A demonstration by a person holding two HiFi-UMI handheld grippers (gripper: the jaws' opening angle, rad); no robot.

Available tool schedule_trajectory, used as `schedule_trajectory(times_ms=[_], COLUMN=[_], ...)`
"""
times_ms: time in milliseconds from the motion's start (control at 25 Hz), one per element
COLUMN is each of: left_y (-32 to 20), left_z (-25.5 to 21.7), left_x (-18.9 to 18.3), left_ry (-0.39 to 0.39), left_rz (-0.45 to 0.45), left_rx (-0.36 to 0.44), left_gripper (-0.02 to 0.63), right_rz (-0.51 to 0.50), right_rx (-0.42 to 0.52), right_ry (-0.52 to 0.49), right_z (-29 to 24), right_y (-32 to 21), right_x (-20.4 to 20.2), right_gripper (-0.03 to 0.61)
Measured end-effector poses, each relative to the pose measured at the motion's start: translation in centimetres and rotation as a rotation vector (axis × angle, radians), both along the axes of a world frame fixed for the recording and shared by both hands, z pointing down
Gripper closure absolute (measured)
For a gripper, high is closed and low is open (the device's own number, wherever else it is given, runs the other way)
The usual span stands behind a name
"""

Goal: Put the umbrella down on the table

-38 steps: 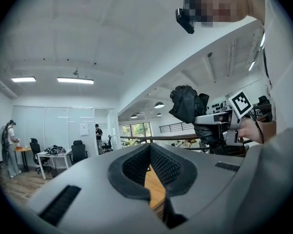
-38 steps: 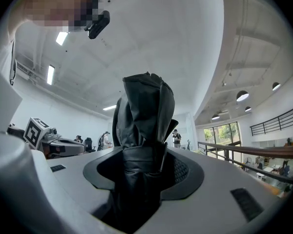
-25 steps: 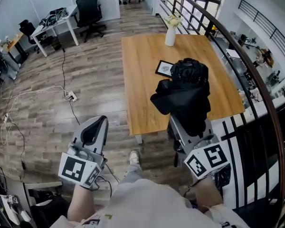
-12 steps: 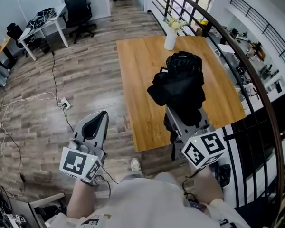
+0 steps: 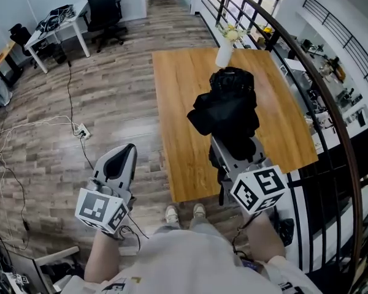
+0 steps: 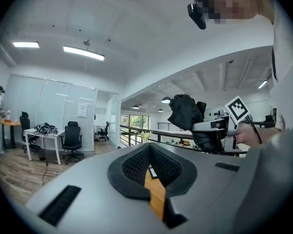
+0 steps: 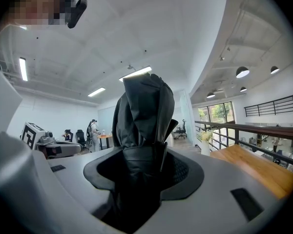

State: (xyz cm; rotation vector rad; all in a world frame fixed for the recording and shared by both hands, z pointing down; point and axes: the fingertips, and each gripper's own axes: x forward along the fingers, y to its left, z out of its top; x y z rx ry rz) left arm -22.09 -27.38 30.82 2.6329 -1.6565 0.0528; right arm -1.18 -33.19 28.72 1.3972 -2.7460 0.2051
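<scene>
A folded black umbrella (image 5: 227,109) stands up out of my right gripper (image 5: 233,144), whose jaws are shut on its lower part; in the right gripper view the umbrella's (image 7: 144,111) fabric fills the gap in the gripper (image 7: 141,167). It hangs above the near half of the wooden table (image 5: 178,84). My left gripper (image 5: 124,155) is held over the floor to the left of the table's near corner, jaws together with nothing in them. In the left gripper view only a thin strip of table shows between that gripper's (image 6: 149,172) pads.
A white vase with flowers (image 5: 225,52) stands at the table's far edge. A dark railing (image 5: 306,78) curves along the table's right side. Office chairs (image 5: 102,8) and a white desk (image 5: 55,32) stand far left; cables (image 5: 80,130) lie on the floor.
Both grippers have moved forward toward the table. The umbrella now sits over the tabletop and hides the small picture frame that showed a second ago.
</scene>
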Motion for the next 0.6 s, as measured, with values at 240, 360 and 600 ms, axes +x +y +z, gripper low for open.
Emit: schedule_trajectory(times_ms=[240,360,600], left_y=[-0.5,-1.0,-5.0], left_z=[0.1,0.5,-0.2], left_x=[0.5,1.4,2.8], left_ry=[0.007,-0.008,-0.037], left_rz=[-0.033,-0.034,-0.039], left_rx=[0.006,0.014,0.045], left_gripper=[0.597,0.597,0.597], right_rz=[-0.034,-0.037,-0.072], right_rx=[-0.015,-0.022,-0.021], right_ry=[-0.021,-0.028,-0.029], right_z=[0.4,0.4,-0.3], right_y=[-0.7,-1.4,-4.5], right_x=[0.3,0.5,-0.2], right_gripper=[0.336,0.336,0.336])
